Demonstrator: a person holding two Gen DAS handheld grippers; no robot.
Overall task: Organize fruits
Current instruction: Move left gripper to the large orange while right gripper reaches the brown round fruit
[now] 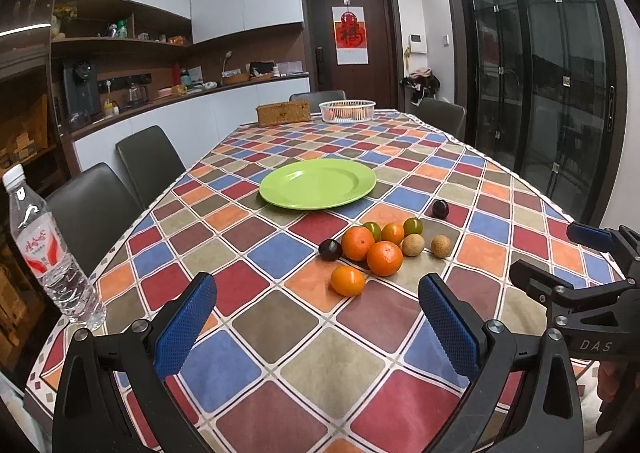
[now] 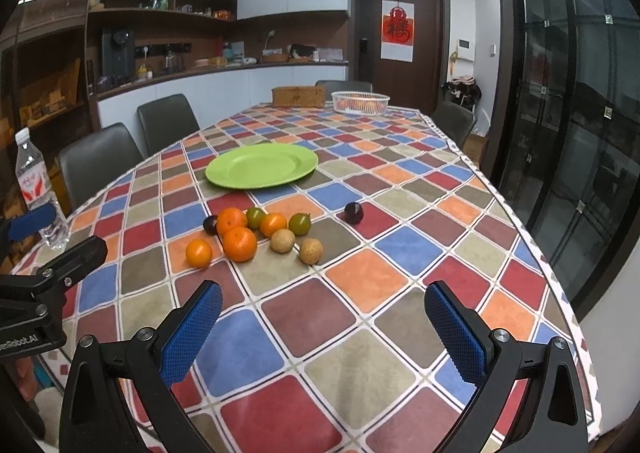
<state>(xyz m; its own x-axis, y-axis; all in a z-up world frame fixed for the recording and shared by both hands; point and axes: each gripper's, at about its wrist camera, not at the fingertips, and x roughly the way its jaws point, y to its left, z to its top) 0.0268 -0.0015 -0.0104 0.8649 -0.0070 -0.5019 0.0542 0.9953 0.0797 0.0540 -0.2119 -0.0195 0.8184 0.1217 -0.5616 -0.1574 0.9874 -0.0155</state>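
Note:
An empty green plate (image 1: 318, 183) (image 2: 262, 165) sits mid-table. In front of it lies a cluster of fruit: several oranges (image 1: 385, 257) (image 2: 239, 243), two green-orange ones (image 1: 413, 227) (image 2: 300, 223), two tan round fruits (image 1: 441, 245) (image 2: 311, 251), a dark plum (image 1: 330, 249) (image 2: 210, 224) at the cluster's left. Another dark plum (image 1: 440, 209) (image 2: 354, 213) lies apart to the right. My left gripper (image 1: 318, 295) is open and empty, short of the fruit. My right gripper (image 2: 323, 301) is open and empty, near the front right of the fruit.
A water bottle (image 1: 48, 249) (image 2: 38, 189) stands at the table's left edge. A white basket (image 1: 347, 110) (image 2: 360, 101) with fruit and a wicker box (image 1: 283, 113) (image 2: 298, 96) stand at the far end. Chairs (image 1: 150, 165) line the left side. The checkered tablecloth (image 1: 328, 373) covers the table.

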